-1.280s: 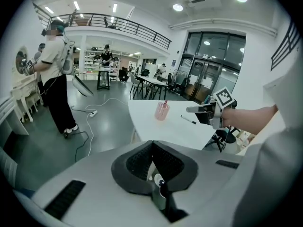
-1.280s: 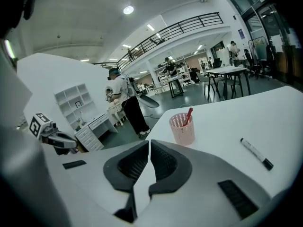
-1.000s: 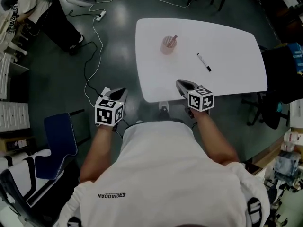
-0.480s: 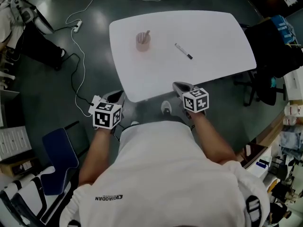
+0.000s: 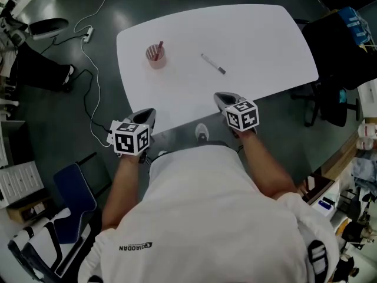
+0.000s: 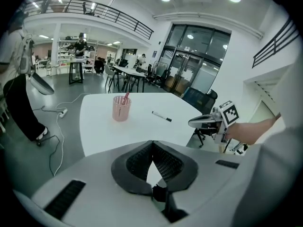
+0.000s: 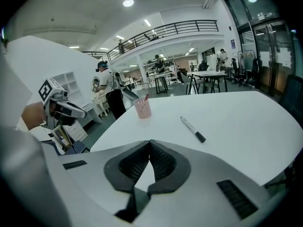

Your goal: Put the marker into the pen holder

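the only legible print (image 5: 136,247), upside down on the white shirt (image 5: 206,205), reads roughly "diaodan".

We look down on a white table (image 5: 253,46) with rounded corners, standing on a dark grey floor (image 5: 53,128). Two things rest on the tabletop. A pink pen holder (image 5: 155,56) stands upright near the left side. A white marker (image 5: 212,63) with a black cap lies flat near the middle, to the holder's right and well apart from it.
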`<state>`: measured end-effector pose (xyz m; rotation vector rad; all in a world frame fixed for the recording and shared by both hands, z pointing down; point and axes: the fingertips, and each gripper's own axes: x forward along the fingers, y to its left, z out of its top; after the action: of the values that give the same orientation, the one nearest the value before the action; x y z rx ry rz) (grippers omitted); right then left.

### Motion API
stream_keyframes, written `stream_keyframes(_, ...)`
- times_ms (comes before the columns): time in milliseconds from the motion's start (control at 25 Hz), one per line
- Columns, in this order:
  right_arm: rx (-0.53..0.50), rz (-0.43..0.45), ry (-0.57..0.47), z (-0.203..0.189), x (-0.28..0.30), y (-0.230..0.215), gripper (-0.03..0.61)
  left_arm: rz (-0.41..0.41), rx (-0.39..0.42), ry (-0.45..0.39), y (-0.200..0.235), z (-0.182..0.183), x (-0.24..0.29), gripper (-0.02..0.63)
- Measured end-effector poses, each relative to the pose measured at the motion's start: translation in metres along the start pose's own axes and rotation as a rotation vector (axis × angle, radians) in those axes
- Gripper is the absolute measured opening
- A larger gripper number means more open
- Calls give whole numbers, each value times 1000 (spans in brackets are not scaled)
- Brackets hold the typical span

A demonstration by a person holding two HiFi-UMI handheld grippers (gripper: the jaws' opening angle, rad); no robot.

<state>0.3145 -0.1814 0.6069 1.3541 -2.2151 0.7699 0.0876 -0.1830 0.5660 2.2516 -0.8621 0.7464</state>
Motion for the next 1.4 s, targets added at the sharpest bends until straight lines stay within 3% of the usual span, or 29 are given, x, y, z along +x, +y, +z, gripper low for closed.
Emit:
stream_keyframes(360,-78,-106,96,-4,31,-114,27,87,-38,18,-19,17,31,26)
stream_keyframes(600,-220,-114,192,-10,68,-158,104,179,-88,8,-13,22,34,26)
stream_keyframes(960,-245,-55,288,-26,107,-179,135,250,-133,0,-10,23,33,26)
stream_keyframes(1120,-192,-47,278,-29,108,-176,89,245,-133,8,-7,22,30,26)
stream_keyframes(1240,-187,-63,263,-28,106,-169,87,220,-112,12,3,24,29,26)
stream_keyframes(1400,-103,-69,194,-13,96,-152,86,177,-59,14,16,38,27,26)
